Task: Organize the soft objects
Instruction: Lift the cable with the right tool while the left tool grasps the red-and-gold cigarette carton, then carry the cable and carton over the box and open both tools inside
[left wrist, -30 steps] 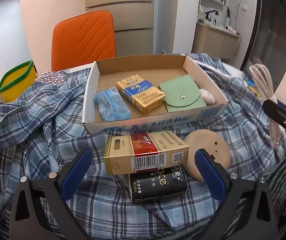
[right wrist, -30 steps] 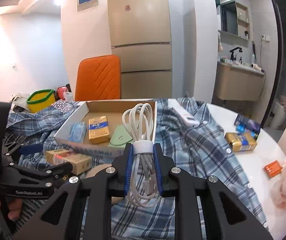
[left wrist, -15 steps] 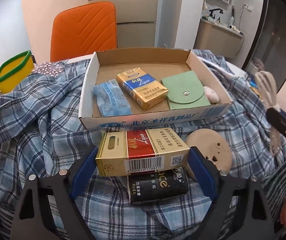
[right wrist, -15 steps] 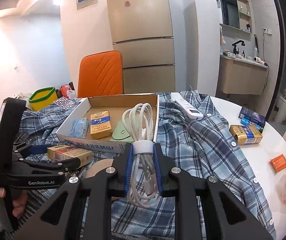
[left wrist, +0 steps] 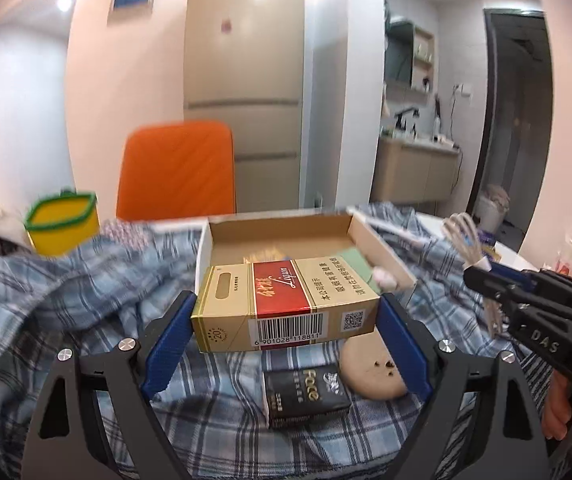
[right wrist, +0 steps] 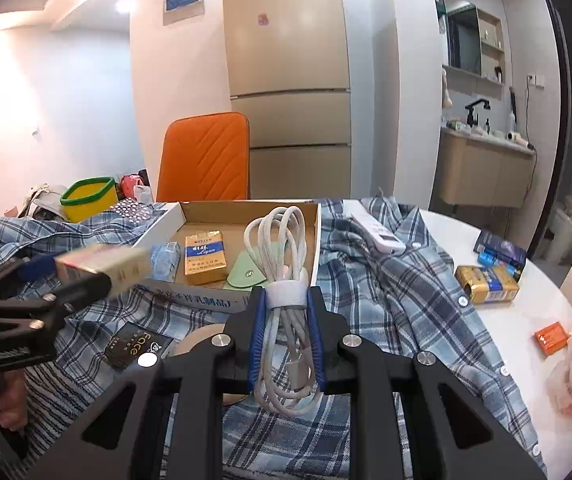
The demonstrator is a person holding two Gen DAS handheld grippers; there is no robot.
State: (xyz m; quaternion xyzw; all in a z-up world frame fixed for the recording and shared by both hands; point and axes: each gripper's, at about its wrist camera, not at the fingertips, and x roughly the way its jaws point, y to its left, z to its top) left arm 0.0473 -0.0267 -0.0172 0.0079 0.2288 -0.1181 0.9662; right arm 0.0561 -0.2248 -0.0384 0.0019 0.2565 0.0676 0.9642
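From the right wrist we see the bare white table [right wrist: 497, 320] beyond the plaid shirt [right wrist: 385, 292], with a gold pack [right wrist: 485, 284] and a small orange box [right wrist: 551, 338] lying well apart on it; the left wrist view shows none of that side. It shows instead the black Face pack [left wrist: 305, 394] and the round tan disc [left wrist: 371, 368] on the shirt under our left gripper [left wrist: 286, 320].

The cardboard box [right wrist: 317, 236] sits open-topped on the shirt, its far half bare. It holds a blue tissue packet [right wrist: 164, 256], a gold-and-blue pack [right wrist: 204, 258] and a green pouch [right wrist: 246, 274].

Our left gripper clamps the gold-and-red pack [left wrist: 286, 308] end to end, lifted clear of the shirt, just before the box. Our right gripper [right wrist: 286, 340] is closed narrow on the coiled white cable [right wrist: 282, 240], held above the shirt near the box's right wall.
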